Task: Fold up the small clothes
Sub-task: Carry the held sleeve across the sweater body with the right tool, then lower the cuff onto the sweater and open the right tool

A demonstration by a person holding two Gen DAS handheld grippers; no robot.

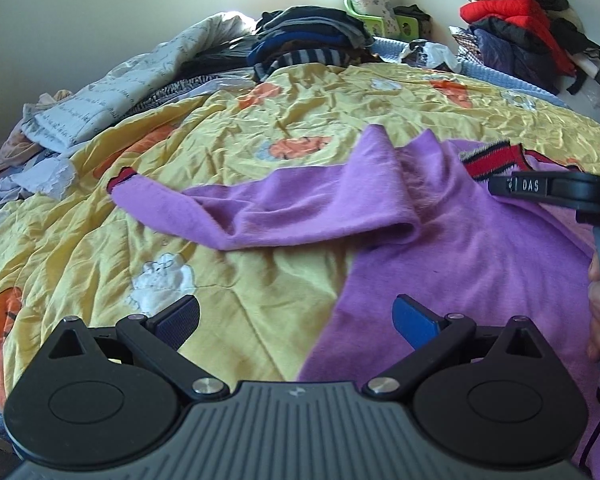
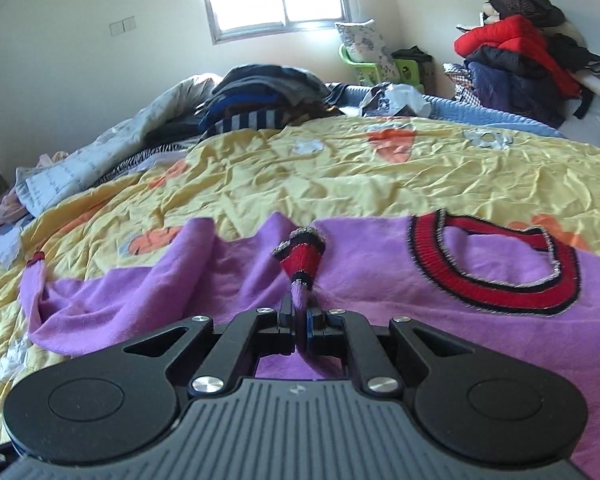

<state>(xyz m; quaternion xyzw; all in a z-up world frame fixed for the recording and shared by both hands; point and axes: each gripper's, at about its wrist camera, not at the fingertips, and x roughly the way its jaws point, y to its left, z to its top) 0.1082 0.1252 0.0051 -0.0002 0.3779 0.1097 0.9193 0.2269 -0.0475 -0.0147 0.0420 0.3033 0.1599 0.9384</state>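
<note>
1. A yellow quilt (image 2: pixel 340 168) covers the bed, crumpled, with orange and white patches.
2. Along its far edge stand a stack of folded clothes (image 2: pixel 260 96), a pale blanket (image 1: pixel 140 80) at left and a heap of coats (image 2: pixel 516 60) in the right corner under the window (image 2: pixel 276 4).
3. The purple top (image 2: pixel 220 280) lies spread on the near quilt, red collar (image 2: pixel 492 276) to the right, one sleeve (image 1: pixel 236 208) stretched left.
4. Bare quilt stretches between top and stack.
5. The right gripper (image 2: pixel 302 320) is clenched on the red cuff (image 2: pixel 300 256).
6. The left gripper (image 1: pixel 296 320) is released, straddling the top's left edge.

Rumpled purple sweater (image 2: pixel 380 280), red-striped collar (image 2: pixel 496 268)
</note>
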